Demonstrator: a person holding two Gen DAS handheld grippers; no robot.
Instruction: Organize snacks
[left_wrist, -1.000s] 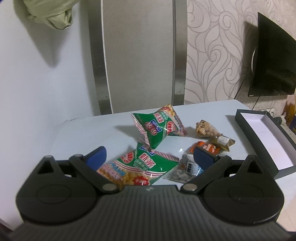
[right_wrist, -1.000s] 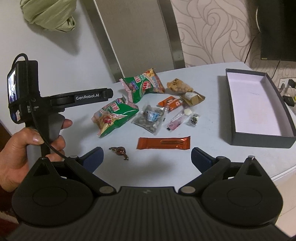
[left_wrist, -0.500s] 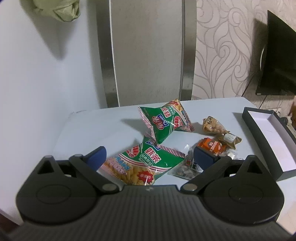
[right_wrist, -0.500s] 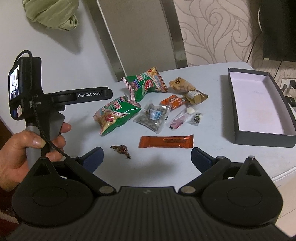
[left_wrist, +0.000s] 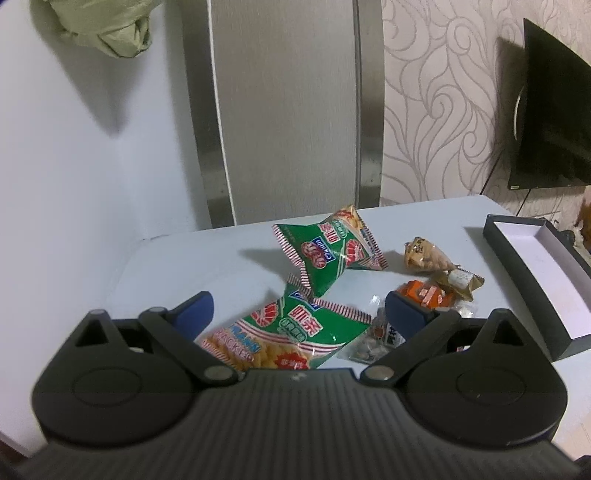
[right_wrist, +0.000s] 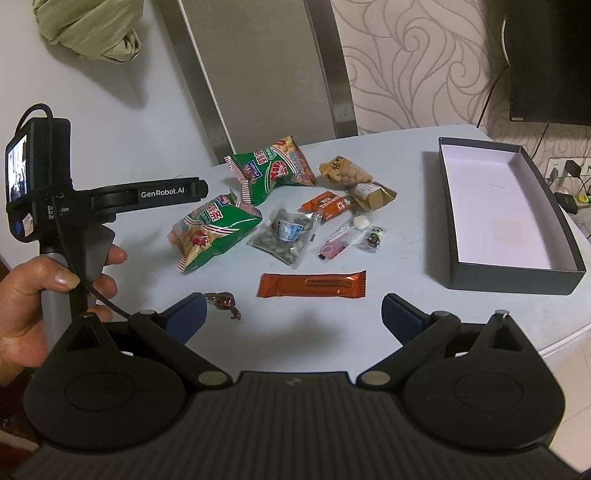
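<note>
Two green cracker bags lie on the white table: a near one (left_wrist: 291, 332) (right_wrist: 210, 229) and a far one (left_wrist: 325, 251) (right_wrist: 273, 171). My left gripper (left_wrist: 299, 314) is open and hovers over the near bag, holding nothing. Its body shows at the left in the right wrist view (right_wrist: 147, 194). My right gripper (right_wrist: 291, 314) is open and empty, just in front of a long orange bar (right_wrist: 312, 286) and a small dark candy (right_wrist: 223, 301). A clear seed packet (right_wrist: 284, 236), an orange packet (right_wrist: 327, 205), a nut bag (right_wrist: 341, 170) and small sweets lie between. A black open box (right_wrist: 506, 214) (left_wrist: 535, 269) stands at the right.
A grey wall panel (left_wrist: 284, 110) rises behind the table. A green cloth bundle (right_wrist: 88, 33) hangs at the upper left. A dark TV (left_wrist: 550, 129) hangs at the right. The table's front right edge (right_wrist: 565, 332) curves away near the box.
My left gripper has moved forward and a little lower over the near green bag. My right gripper has drifted slightly closer to the orange bar. Both stay open.
</note>
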